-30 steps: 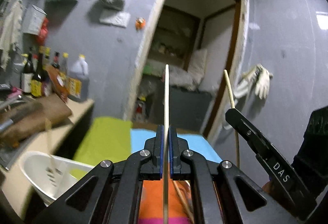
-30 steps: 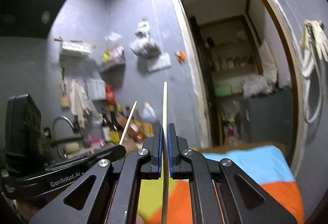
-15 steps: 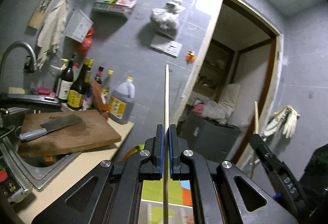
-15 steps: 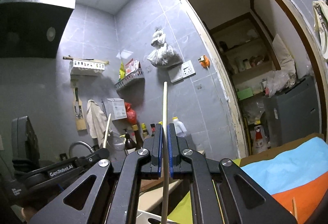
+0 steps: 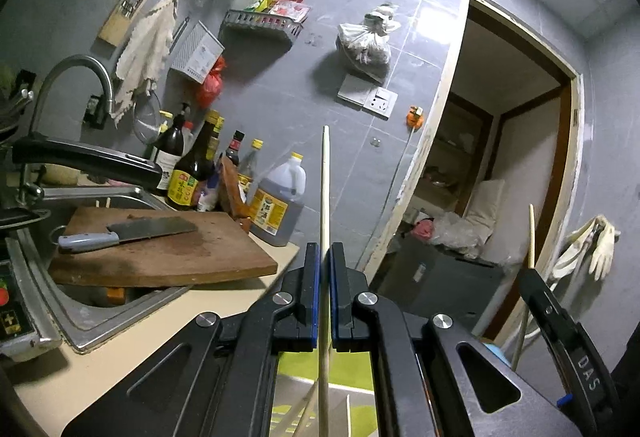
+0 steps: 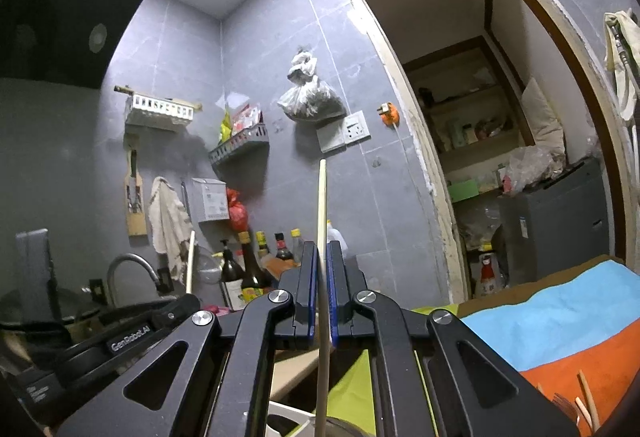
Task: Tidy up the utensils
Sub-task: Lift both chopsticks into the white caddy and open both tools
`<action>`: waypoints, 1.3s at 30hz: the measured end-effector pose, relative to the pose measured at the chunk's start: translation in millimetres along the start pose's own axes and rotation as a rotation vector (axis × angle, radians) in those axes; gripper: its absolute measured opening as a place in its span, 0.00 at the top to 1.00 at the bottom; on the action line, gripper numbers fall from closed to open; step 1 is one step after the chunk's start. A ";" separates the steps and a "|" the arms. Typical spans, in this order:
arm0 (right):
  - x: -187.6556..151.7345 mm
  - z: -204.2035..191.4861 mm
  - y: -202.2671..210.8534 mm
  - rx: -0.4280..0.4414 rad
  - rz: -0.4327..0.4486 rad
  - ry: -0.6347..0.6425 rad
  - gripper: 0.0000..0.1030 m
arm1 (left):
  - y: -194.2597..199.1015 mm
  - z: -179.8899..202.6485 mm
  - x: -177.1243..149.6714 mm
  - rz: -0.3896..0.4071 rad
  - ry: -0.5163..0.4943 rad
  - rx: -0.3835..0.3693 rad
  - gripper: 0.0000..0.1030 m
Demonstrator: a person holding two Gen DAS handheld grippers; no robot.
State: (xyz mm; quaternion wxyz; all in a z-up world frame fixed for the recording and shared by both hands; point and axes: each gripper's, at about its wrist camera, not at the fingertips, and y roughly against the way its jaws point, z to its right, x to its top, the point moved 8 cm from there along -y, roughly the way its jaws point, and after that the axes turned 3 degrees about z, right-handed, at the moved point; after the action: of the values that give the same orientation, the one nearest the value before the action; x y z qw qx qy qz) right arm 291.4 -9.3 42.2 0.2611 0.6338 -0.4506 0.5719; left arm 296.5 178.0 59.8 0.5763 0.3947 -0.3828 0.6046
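Observation:
In the left wrist view my left gripper is shut on a pale wooden chopstick that stands upright between the blue pads. At the right edge of that view is my right gripper with its own chopstick. In the right wrist view my right gripper is shut on a second upright chopstick. The left gripper shows at lower left, its chopstick sticking up. Below the jaws lies a white slotted holder with stick ends in it. More wooden utensils lie on the orange cloth.
A wooden cutting board with a cleaver rests across the sink on the left counter. Sauce bottles and a jug stand against the tiled wall. A doorway opens at right. A coloured cloth covers the table.
Both views have swung away from the cloth-covered table toward the counter, sink and wall. Each gripper still holds its chopstick upright, and the two stay side by side.

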 end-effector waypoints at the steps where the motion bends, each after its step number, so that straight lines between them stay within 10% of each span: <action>1: -1.5 1.2 -0.4 -0.005 -0.001 0.002 0.97 | 1.0 0.9 -3.2 0.004 -0.008 0.006 0.98; 39: -28.6 -1.9 23.0 0.041 -0.189 0.133 0.92 | 19.5 8.9 -45.7 -0.186 -0.097 0.007 0.94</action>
State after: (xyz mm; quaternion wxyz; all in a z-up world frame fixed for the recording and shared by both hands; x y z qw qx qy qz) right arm 272.1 -10.4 10.9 0.3302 0.6394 -0.3589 0.5945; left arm 278.5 151.0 21.2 0.6092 0.4593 -0.3699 0.5301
